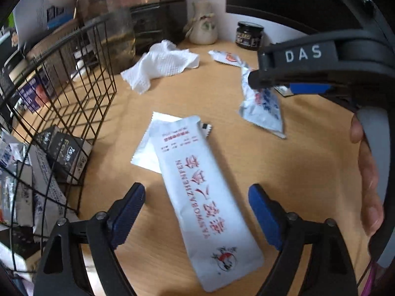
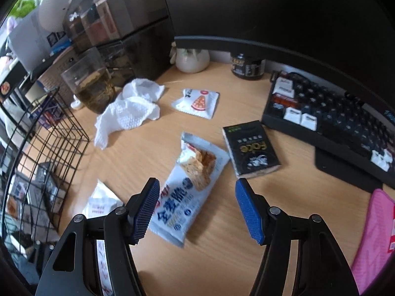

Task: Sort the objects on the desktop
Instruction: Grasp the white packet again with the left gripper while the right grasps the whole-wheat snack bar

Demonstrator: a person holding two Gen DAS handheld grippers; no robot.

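Left wrist view: left gripper (image 1: pixel 196 212) hanging wide over the long white sachet (image 1: pixel 197 192) on the desk (image 1: pixel 308 172), pads clear of it, gripping nothing; wire basket (image 1: pixel 74 86) just beside; better squaring the jaws across the narrow width before pinching. Right wrist view: right gripper (image 2: pixel 197 209) gaping too, empty, poised above the blue-printed snack packet (image 2: pixel 190 190) lying flat near the black box (image 2: pixel 251 148); best lowering onto the flat end, away from the bulging biscuit.
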